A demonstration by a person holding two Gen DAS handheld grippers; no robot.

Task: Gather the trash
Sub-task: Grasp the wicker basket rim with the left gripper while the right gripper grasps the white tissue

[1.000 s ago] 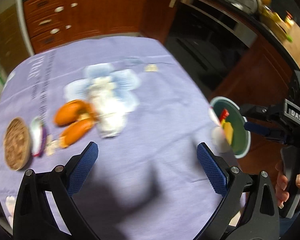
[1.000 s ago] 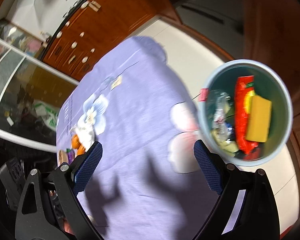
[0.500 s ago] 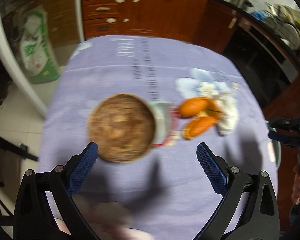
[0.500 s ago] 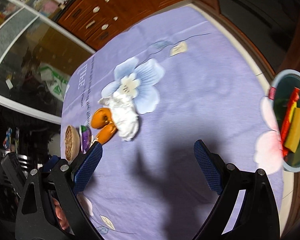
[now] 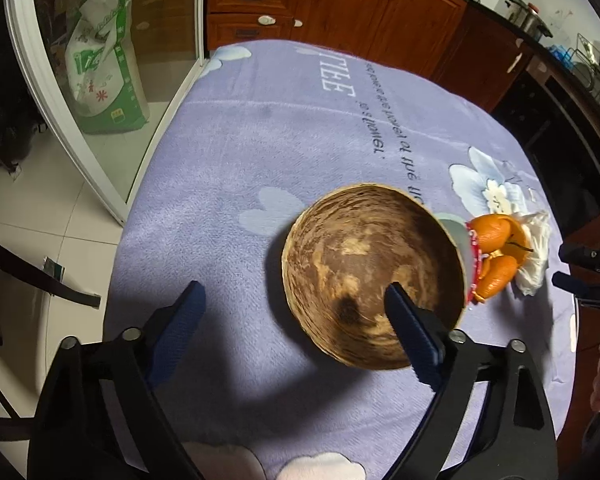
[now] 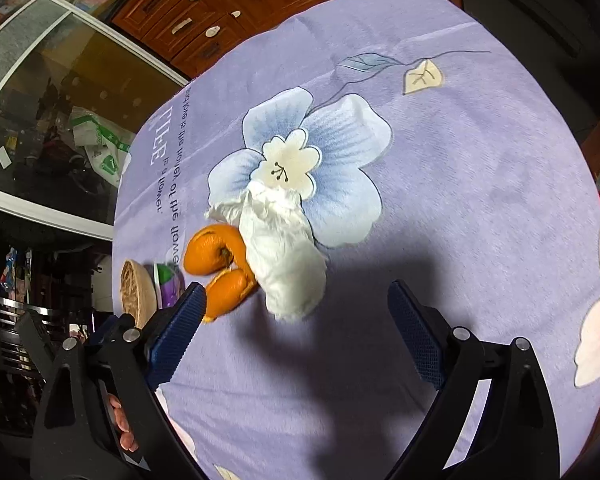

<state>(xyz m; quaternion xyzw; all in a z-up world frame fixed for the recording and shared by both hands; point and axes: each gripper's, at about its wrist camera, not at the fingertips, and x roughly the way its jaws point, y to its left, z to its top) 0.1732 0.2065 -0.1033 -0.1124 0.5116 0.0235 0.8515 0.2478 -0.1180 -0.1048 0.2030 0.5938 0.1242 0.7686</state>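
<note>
The left hand-held gripper tips steeply down over the purple flowered tabletop. Its jaws have just been closing a little but are wide, with nothing between them. One blue pad overlaps the round brown wooden bowl. The right hand-held gripper also tips down, wide and empty, just beside the crumpled white tissue and orange peel.

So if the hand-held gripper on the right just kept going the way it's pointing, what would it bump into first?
Most likely the crumpled white tissue, which sits just ahead between the open fingers of the right hand-held gripper, with the orange peel beside it. Depth is hard to judge; it might meet the purple tablecloth just short of it.
</note>
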